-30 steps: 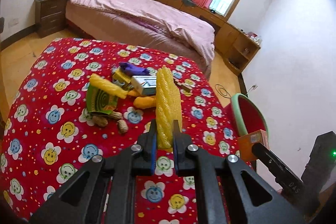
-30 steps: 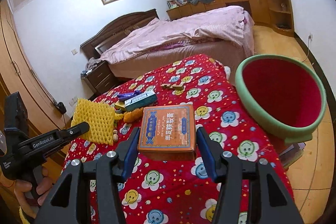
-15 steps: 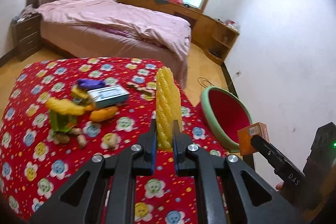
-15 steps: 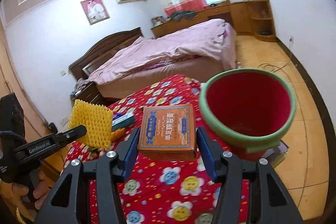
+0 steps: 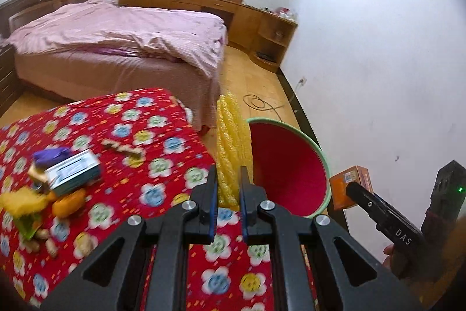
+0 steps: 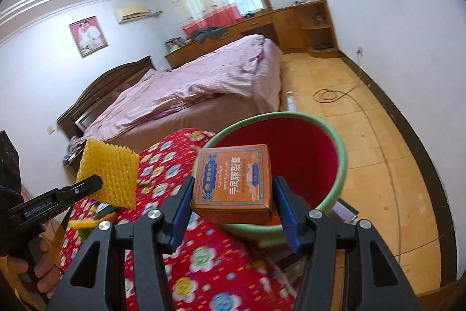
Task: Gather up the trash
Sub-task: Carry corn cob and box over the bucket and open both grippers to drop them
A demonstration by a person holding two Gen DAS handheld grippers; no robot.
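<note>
- The left gripper (image 5: 228, 201) has its fingers closed on a yellow foam net (image 5: 233, 147), which stands upright, just left of the red bin (image 5: 287, 165).
- The right gripper (image 6: 233, 212) grasps an orange box (image 6: 233, 179) between its fingers, in front of the open mouth of the bin.
- The bin has a green rim and stands at the right edge of the table (image 5: 163, 142).
- On the left of the table lie more trash pieces: a small carton (image 5: 72, 172), a purple wrapper (image 5: 51, 155) and peanuts (image 5: 49, 242).
</note>
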